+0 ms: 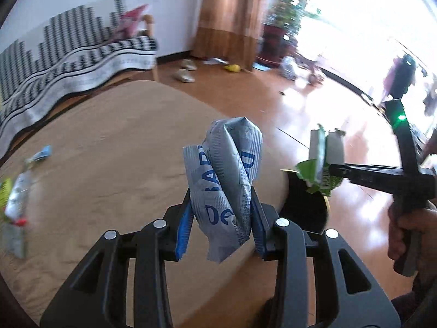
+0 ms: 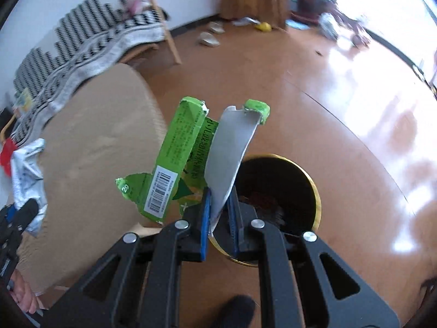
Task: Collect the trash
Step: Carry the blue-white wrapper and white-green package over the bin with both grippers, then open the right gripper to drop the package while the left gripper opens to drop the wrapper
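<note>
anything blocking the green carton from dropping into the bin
Nothing visible does. The right gripper holds the torn green carton above the near rim of the open black bin, whose mouth has no lid.

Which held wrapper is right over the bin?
The green carton in the right gripper; the bin sits just behind it. The grey wrapper is over the table.

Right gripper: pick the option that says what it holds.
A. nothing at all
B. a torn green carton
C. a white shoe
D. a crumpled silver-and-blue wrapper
B: the right gripper is shut on the torn green carton, its silver lining showing, above the black bin; the silver-and-blue wrapper is in the left gripper.
</note>
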The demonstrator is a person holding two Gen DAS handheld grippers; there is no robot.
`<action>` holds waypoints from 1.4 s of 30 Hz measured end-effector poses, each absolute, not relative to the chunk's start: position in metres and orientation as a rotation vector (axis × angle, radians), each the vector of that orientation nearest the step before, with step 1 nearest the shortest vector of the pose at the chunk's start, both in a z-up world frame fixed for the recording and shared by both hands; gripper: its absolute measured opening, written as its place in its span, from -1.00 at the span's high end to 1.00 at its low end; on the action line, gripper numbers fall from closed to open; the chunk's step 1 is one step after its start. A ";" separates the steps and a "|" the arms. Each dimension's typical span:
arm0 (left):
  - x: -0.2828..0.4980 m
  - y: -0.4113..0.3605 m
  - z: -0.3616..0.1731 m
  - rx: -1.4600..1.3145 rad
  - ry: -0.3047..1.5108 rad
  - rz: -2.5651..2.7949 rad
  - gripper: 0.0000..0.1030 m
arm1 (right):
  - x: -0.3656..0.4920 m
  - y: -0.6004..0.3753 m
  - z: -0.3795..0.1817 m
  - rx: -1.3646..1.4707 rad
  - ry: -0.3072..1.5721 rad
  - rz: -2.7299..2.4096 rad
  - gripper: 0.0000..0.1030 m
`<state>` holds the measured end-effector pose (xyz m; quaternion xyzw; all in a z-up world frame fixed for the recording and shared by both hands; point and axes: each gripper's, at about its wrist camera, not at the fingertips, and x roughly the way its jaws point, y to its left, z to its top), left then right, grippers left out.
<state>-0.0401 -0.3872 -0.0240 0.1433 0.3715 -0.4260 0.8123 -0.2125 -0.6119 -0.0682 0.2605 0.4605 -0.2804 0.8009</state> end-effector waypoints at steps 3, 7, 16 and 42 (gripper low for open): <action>-0.058 -0.415 -0.032 0.328 0.800 -0.963 0.28 | -0.235 -0.635 -0.087 0.607 1.018 -0.634 0.74; -0.072 -0.439 -0.041 0.345 0.811 -1.004 0.28 | -0.250 -0.654 -0.108 0.657 1.058 -0.647 0.74; -0.076 -0.466 -0.052 0.362 0.835 -1.025 0.28 | -0.240 -0.658 -0.126 0.699 1.102 -0.634 0.74; -0.081 -0.524 -0.091 0.365 0.936 -1.162 0.28 | -0.294 -0.692 -0.087 0.831 0.885 -0.783 -0.39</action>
